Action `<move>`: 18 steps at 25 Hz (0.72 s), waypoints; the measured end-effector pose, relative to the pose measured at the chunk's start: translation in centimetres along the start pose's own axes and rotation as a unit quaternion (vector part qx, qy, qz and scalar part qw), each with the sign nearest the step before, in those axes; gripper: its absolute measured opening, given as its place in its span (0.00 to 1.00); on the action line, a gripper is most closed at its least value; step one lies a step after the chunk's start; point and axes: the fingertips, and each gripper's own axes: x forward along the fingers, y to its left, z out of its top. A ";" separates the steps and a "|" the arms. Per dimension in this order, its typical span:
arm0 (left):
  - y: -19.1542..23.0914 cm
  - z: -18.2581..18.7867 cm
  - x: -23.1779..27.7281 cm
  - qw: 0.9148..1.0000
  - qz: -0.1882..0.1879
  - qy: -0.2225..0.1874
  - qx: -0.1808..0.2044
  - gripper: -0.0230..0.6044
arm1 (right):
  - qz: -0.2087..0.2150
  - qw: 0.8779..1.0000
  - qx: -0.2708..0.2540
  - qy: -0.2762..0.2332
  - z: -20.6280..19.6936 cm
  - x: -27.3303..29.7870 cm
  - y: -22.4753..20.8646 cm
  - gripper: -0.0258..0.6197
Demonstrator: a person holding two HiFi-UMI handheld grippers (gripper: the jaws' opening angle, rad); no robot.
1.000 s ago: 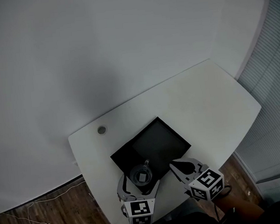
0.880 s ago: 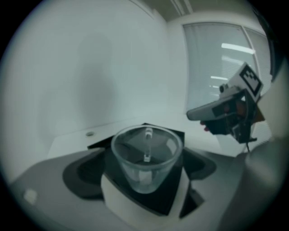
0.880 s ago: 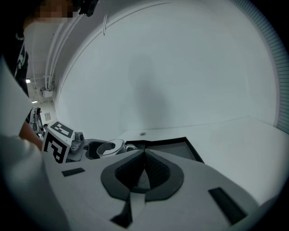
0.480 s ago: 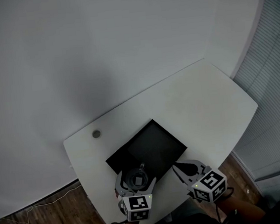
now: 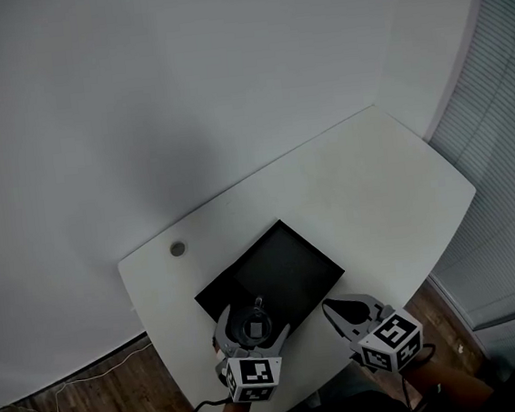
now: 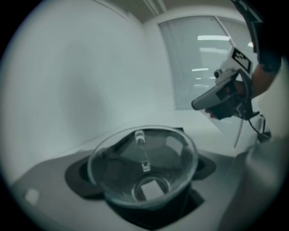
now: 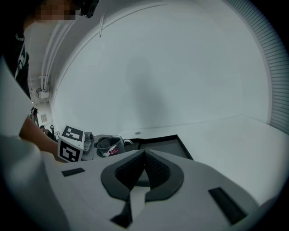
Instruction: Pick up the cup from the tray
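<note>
L claw (image 5: pixel 251 331) is clamped on the glass cup (image 6: pixel 143 168), w/ a dark pad on each side of its wall and the handle on the far side. Cup is at the near corner of the black tray (image 5: pixel 284 264); can't tell if it touches the tray. R claw (image 7: pixel 144 155) is pinched together w/ nothing in it, just right of the tray, near the front edge of the white tabletop (image 5: pixel 375 188).

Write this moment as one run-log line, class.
left claw: shut on cup | cup: at near corner of tray | right claw: shut, empty, beside tray
</note>
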 end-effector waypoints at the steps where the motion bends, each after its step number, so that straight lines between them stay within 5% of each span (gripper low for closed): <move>1: 0.0 0.0 0.0 1.000 -0.002 -0.001 -0.001 0.87 | 0.000 1.000 0.001 0.000 0.0 -0.1 0.0 0.06; 7: 0.4 0.0 -0.2 1.000 0.005 -0.011 -0.005 0.70 | -0.001 1.000 0.002 0.000 -0.2 -0.2 -0.2 0.06; 12: 0.3 0.0 -0.5 0.998 -0.012 -0.017 -0.053 0.69 | 0.003 1.000 0.001 -0.002 -0.1 -0.2 -0.2 0.06; 18: 0.6 1.2 -1.7 0.998 -0.001 -0.036 -0.058 0.68 | 0.010 1.000 0.000 -0.002 0.2 0.3 0.3 0.06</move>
